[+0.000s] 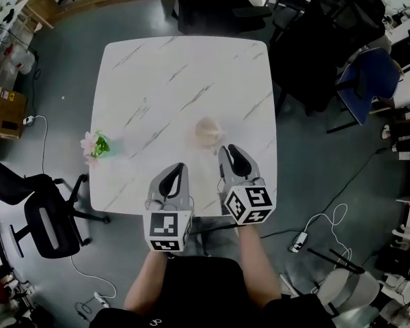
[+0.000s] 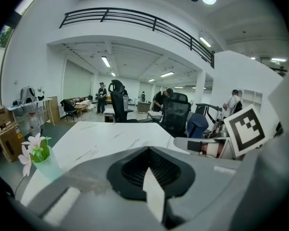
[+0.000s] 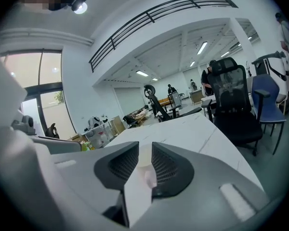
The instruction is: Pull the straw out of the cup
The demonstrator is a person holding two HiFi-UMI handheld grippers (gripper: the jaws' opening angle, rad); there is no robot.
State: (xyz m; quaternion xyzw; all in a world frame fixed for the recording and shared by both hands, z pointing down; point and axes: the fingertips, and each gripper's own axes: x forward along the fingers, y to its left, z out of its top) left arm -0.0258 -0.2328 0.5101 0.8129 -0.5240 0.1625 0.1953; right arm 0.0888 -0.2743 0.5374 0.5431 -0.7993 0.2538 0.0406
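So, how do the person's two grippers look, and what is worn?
The left gripper and the right gripper are light grey, their tongs lined with black ribbed pads. Each carries a white cube with black square markers at the rear. The person wears a black top.

A square white table [image 1: 184,74] with grey marble veining and rounded corners stands on a grey floor [image 1: 68,67]. Two things rest on its top. A pale, blurred cup [image 1: 207,132] sits right of the middle, toward the near edge. A small green pot of pink-white flowers [image 1: 96,145] stands at the left edge, well apart from the cup.
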